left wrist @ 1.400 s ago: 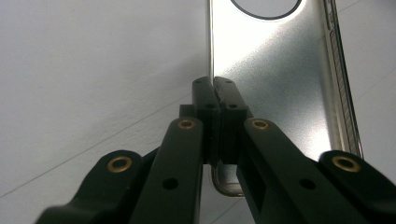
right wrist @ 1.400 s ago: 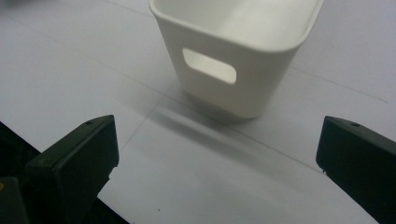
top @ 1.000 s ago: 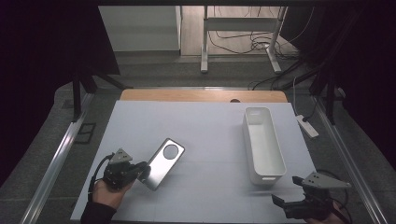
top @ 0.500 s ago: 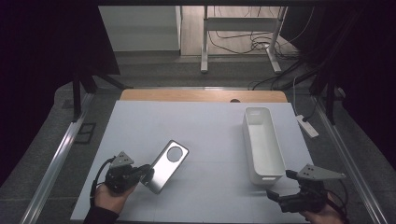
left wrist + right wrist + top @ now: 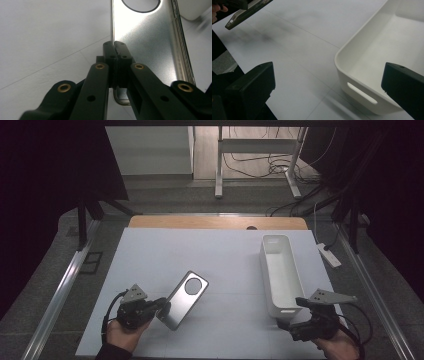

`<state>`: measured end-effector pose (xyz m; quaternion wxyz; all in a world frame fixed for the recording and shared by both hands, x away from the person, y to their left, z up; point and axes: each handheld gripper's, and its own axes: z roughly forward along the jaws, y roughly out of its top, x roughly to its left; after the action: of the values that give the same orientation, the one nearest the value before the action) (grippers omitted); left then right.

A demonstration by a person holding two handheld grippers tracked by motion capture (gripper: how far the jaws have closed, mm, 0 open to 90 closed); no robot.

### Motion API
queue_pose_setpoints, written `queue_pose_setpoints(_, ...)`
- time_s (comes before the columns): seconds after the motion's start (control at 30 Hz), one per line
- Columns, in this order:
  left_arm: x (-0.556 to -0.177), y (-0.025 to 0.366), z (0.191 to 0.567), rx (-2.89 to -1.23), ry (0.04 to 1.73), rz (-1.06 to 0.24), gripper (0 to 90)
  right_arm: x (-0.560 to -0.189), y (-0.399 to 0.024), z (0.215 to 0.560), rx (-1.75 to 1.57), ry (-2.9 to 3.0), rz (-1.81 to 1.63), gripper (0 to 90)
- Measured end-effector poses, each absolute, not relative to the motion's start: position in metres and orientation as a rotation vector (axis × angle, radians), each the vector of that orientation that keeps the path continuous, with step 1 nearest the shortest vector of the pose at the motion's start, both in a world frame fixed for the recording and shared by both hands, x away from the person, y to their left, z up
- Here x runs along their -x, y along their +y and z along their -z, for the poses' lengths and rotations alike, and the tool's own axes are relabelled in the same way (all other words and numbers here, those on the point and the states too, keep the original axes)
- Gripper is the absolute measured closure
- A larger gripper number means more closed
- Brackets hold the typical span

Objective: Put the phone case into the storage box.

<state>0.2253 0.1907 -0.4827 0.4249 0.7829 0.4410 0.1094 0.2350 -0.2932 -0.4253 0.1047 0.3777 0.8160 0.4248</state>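
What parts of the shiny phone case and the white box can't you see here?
- Phone case: in the left gripper view its top is cut off by the edge, and the left gripper hides its lower end.
- White box: in the right gripper view its far end is cut off, and the right gripper covers a corner.

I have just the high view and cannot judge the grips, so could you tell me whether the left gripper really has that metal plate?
Observer: Yes. The left gripper is shut on the plate's near edge.
Operator: Thank you. Is the right gripper open?
Observer: Yes, the right gripper stands wide open with nothing between its jaws.
Operator: What is in front of it?
Observer: The near end of the bin, with a slot handle; what I see of its inside is empty.
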Motion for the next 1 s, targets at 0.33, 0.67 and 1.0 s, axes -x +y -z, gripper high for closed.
queue_pose_setpoints(0.33, -0.228, 0.180, 0.481, -1.960, 1.068, -0.272, 88.8, -0.243, -0.282, 0.426, -1.088, 2.418, -1.299, 0.0)
queue_pose_setpoints(0.67, -0.230, 0.174, 0.479, -1.956, 1.044, -0.293, 88.8, -0.257, -0.273, 0.425, -1.042, 2.470, -1.293, 0.0)
queue_pose_setpoints(1.0, -0.230, 0.172, 0.476, -1.932, 1.031, -0.320, 88.9, -0.268, -0.266, 0.422, -1.019, 2.496, -1.311, 0.0)
